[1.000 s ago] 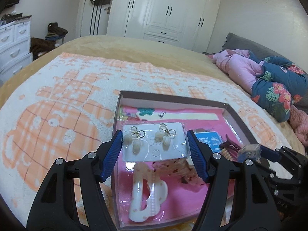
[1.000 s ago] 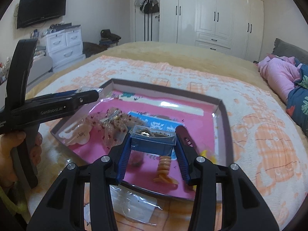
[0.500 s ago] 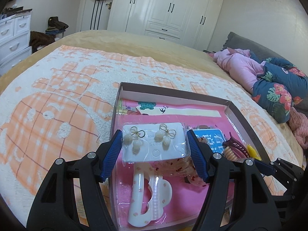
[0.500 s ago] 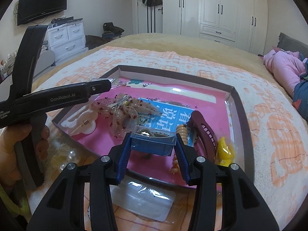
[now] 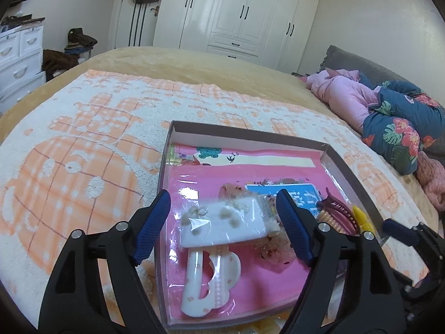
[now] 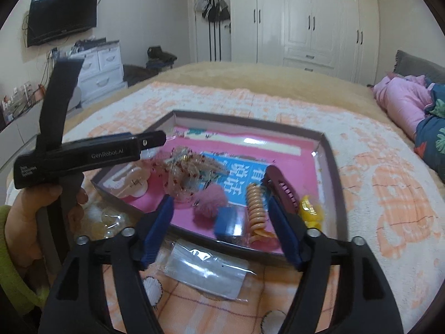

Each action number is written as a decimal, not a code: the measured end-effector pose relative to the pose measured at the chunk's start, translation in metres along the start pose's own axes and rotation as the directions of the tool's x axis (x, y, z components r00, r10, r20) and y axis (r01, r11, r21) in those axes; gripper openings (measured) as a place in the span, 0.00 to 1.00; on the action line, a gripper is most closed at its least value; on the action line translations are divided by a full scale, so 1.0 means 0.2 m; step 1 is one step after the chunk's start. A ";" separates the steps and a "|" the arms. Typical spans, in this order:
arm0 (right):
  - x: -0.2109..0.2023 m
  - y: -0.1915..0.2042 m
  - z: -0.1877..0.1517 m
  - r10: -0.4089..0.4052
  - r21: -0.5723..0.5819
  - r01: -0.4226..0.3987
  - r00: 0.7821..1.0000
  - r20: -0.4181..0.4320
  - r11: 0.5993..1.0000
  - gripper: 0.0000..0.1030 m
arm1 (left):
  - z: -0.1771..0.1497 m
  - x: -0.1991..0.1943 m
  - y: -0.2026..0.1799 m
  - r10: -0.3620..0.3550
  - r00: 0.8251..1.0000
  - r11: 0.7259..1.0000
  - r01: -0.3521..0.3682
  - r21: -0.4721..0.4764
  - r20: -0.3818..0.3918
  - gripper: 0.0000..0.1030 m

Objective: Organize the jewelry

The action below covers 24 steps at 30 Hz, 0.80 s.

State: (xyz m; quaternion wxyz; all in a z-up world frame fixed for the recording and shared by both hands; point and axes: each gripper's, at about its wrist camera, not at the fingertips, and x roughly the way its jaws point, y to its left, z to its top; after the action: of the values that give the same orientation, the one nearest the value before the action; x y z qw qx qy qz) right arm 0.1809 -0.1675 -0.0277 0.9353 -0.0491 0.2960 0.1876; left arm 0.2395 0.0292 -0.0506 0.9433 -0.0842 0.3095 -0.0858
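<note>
Both claws are just opening, the left claw (image 5: 222, 222) dropping the earring card (image 5: 222, 224) and the right claw (image 6: 221, 220) dropping the blue box (image 6: 226, 221), both things lying between the pads over the tray (image 5: 250, 139)

black gripper frames (image 5: 222, 220); blue ribbed fingers (image 6: 158, 228); silver screws; yellow-green sleeve (image 6: 16, 272)

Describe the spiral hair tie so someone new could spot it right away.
Find the shallow pink-lined box on the bed. Along its near edge, the hair tie lies between a small blue box and a maroon hair clip. It is the only coiled, peach-coloured thing.
</note>
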 end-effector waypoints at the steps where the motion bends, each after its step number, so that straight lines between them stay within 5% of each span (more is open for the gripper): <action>1: -0.02 -0.01 0.00 -0.003 0.001 0.003 1.000 0.011 1.000 0.72 | 0.00 -0.01 0.00 -0.001 1.000 1.000 0.001 0.000 0.006 0.72; 12: -0.24 -0.06 -0.02 -0.027 0.037 0.023 0.994 0.106 0.999 0.81 | 0.02 -0.26 -0.05 -0.012 0.994 1.000 0.012 0.005 0.107 0.89; 24: -0.35 -0.07 -0.04 -0.036 0.051 0.030 0.991 0.132 0.998 0.87 | -0.02 -0.46 -0.09 -0.005 0.989 1.000 0.001 0.023 0.145 0.89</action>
State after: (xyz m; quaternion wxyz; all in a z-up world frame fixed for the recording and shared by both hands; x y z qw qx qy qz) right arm 0.1294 -0.2043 0.0048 0.9568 -0.0185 0.2368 0.1677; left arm 0.1618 0.0319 0.0021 0.9640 -0.0800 0.2391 -0.0844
